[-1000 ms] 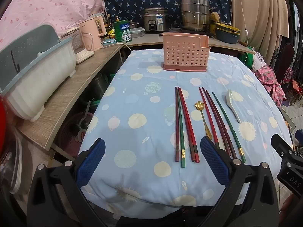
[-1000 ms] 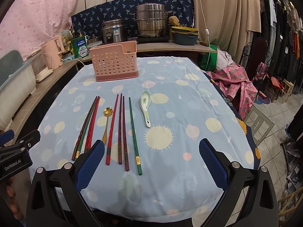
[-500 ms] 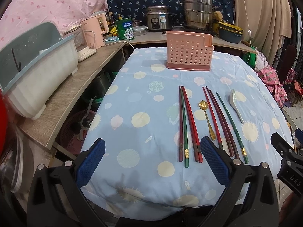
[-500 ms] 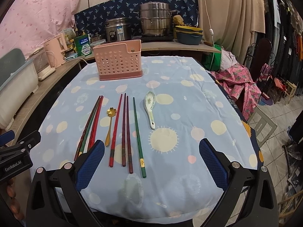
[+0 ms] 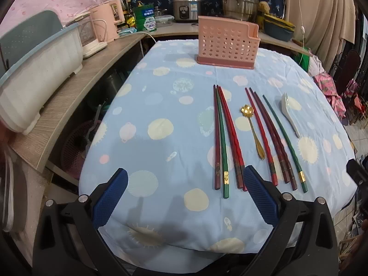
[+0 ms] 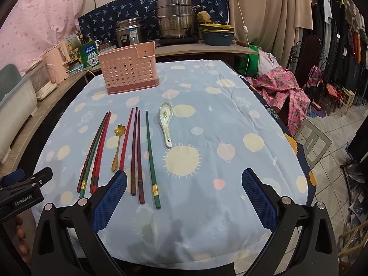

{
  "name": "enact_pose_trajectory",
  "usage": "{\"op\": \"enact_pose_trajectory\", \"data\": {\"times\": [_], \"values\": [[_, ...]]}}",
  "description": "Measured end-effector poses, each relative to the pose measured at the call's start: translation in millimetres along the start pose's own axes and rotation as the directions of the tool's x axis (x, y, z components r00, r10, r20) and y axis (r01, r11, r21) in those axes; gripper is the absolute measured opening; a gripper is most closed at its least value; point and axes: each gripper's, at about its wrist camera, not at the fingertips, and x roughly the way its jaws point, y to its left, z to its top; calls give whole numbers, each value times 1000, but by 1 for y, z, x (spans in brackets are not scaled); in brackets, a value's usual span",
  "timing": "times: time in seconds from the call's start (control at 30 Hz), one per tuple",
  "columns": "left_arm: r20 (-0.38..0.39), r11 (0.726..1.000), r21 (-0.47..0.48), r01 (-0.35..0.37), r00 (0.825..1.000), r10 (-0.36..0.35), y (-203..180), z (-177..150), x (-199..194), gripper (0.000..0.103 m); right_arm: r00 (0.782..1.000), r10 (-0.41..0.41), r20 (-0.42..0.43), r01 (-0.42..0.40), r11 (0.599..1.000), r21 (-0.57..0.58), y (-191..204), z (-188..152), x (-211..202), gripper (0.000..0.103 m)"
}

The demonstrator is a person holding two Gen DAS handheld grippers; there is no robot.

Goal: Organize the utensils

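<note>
Chopsticks [image 6: 135, 151], gold spoon [image 6: 117, 146] and ceramic spoon [image 6: 166, 124] lie in a row mid-table on the blue cloth [image 6: 207, 138], pink holder [image 6: 128, 69] beyond; left gripper [image 5: 184, 197] and right gripper [image 6: 184, 197] hover near edge, jaws spread, empty.

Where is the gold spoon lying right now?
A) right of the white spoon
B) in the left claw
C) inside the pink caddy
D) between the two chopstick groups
D: the gold spoon lies flat on the cloth between the left chopsticks and the right chopsticks.
</note>
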Motion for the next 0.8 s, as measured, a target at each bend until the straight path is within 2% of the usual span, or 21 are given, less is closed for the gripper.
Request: {"op": "enact_pose_trajectory", "data": {"times": [0.17,0.3,0.43,0.5,0.6,0.8], "values": [[-36,1000,11,7,999,-7,-1,-1,23,83,1000,10,-12,-10,1000,6,-1,0,7,96],[-78,999,-1,43,996,-43,-1,0,43,82,1000,15,-24,-16,1000,-4,2,2,13,96],[-94,999,12,40,995,-39,-3,-1,58,81,999,18,-38,-18,1000,3,1,2,19,96],[-113,999,20,40,993,-38,-3,-1,66,70,999,20,-50,-19,1000,7,1,1,23,96],[-136,999,18,39,990,-36,-2,-2,78,70,998,19,-63,-19,1000,6,2,0,28,96],[-127,998,23,58,990,-55,-5,3,81,68,997,21,-79,-20,1000,6,3,0,35,96]]}}
